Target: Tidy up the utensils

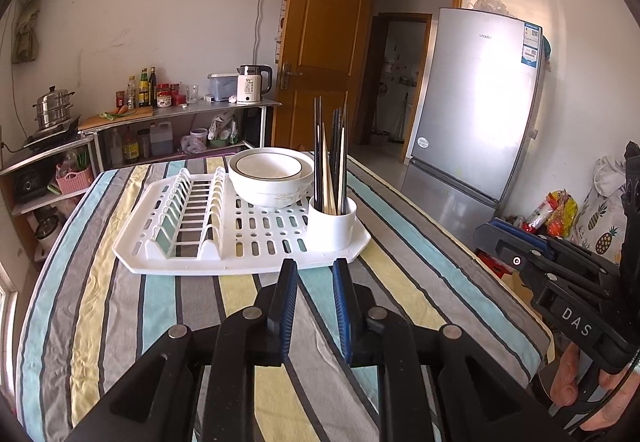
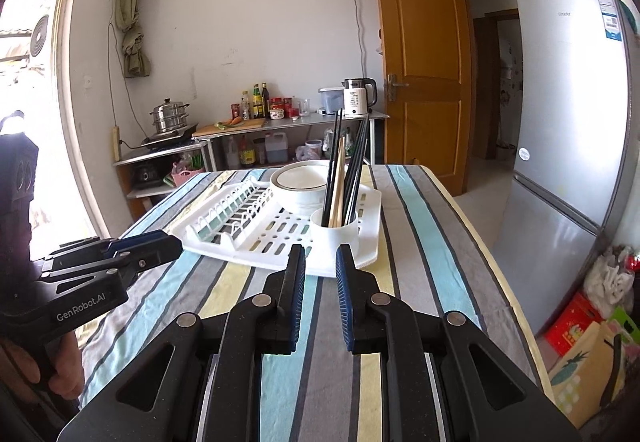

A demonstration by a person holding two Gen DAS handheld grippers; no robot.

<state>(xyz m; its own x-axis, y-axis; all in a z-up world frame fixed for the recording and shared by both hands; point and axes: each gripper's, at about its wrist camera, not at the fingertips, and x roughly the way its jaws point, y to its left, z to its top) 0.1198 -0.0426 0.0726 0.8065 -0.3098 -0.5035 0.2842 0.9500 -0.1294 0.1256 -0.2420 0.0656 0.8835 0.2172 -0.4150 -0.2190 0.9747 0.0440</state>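
The chopsticks [image 1: 331, 158] — several black ones and a couple of pale wooden ones — stand upright and loosely fanned in a white cylindrical holder [image 1: 332, 224] at the near right corner of a white plastic dish rack [image 1: 256, 230], with stacked white bowls [image 1: 272, 174] just behind the holder on the same rack. No loose utensil shows on the striped tablecloth [image 1: 120, 302], so the scene fits either chopsticks already gathered or ones about to be sorted; the pictures do not settle which. The left gripper [image 1: 315, 268] hovers low over the cloth just short of the rack, its blue-padded jaws parted and empty; the right gripper [image 2: 321, 254] sits likewise, jaws apart with nothing between them, pointed at the holder. Any grip on a chopstick would likely go best high on the shaft, pads square to one stick only, lifting straight up — a slanted pull could tip the light holder or drag its neighbours.
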